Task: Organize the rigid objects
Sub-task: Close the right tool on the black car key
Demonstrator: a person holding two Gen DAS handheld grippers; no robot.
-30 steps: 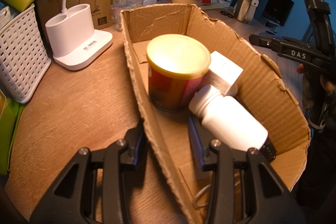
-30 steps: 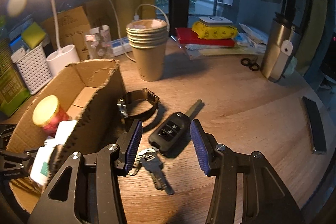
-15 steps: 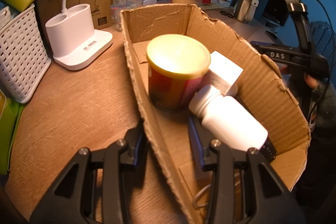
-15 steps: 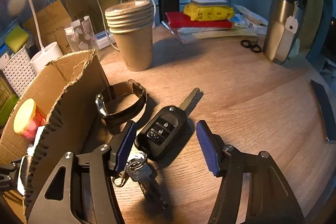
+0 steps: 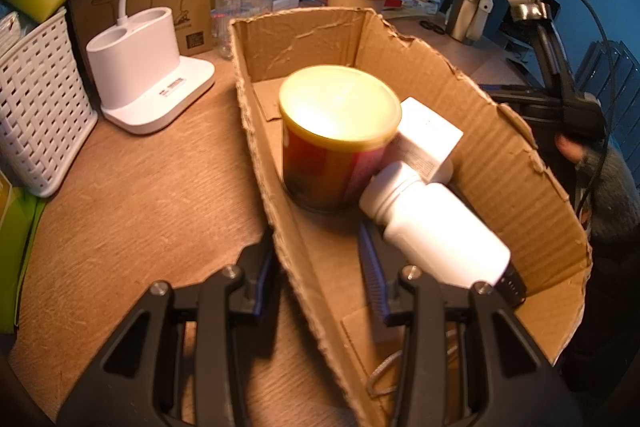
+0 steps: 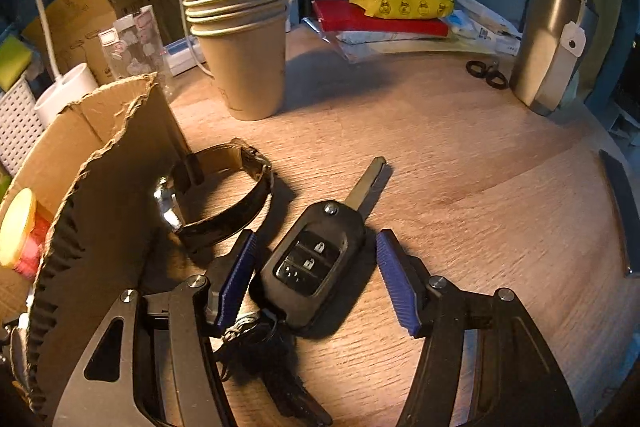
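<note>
A cardboard box (image 5: pixel 500 155) holds a yellow-lidded can (image 5: pixel 340 107), a white bottle (image 5: pixel 436 227) lying on its side and a small white carton (image 5: pixel 428 135). My left gripper (image 5: pixel 316 247) is shut on the box's near wall, one finger outside and one inside. To the right of the box (image 6: pixel 100 207), a black car key (image 6: pixel 316 263) lies on the wooden table with its blade folded out and a bunch of keys (image 6: pixel 260 339) attached. My right gripper (image 6: pixel 316 251) stands open around the key; its pads do not touch it. A dark watch strap (image 6: pixel 224 195) lies beside the box.
A stack of paper cups (image 6: pixel 240 47), a steel tumbler (image 6: pixel 548 43), scissors (image 6: pixel 486 73) and a red book (image 6: pixel 380 19) stand further back. A black flat bar (image 6: pixel 620 211) lies at the right edge. Left of the box are a white lamp base (image 5: pixel 148 67) and a basket (image 5: pixel 36 107).
My right gripper has come forward and down over the car key, and its jaws have widened so the key lies between them. The left gripper has kept still on the box wall.
</note>
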